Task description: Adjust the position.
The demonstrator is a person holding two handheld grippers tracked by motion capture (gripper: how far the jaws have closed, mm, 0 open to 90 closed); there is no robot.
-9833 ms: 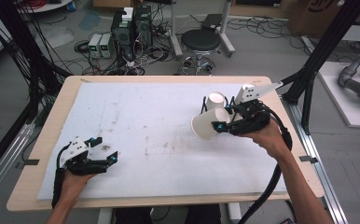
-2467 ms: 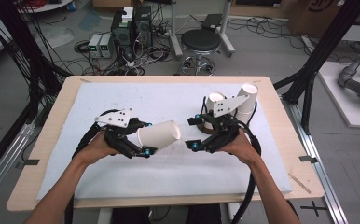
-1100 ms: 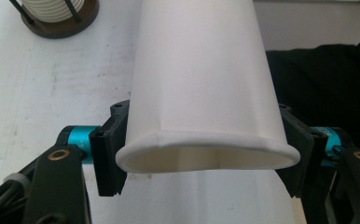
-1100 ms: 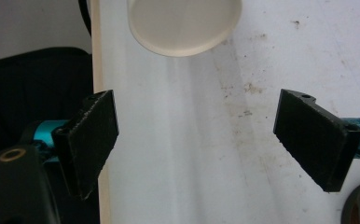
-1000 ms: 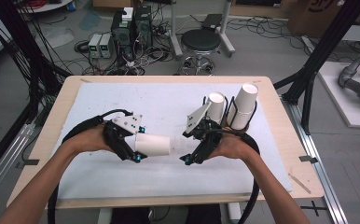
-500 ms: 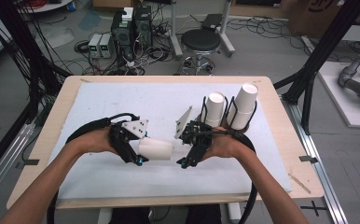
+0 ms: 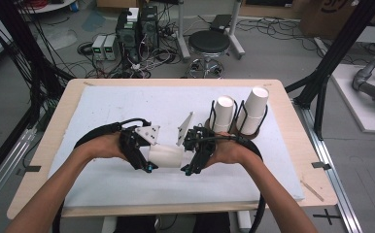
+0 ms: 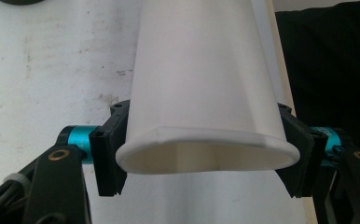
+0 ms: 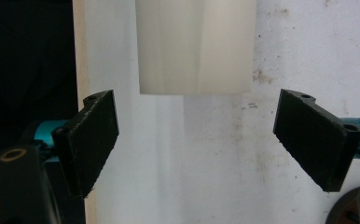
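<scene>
My left claw (image 7: 146,162) pinching paper cup (image 7: 166,156) at its rim, cup sideways just above counter (image 7: 103,104), base aimed btwn my right claw (image 7: 191,160) jaws, spread wide, not touching cup.

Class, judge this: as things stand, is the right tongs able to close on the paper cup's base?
Probably yes. The right tongs stand open, facing the cup held by the left tongs; its base lies just ahead with nothing between.
</scene>
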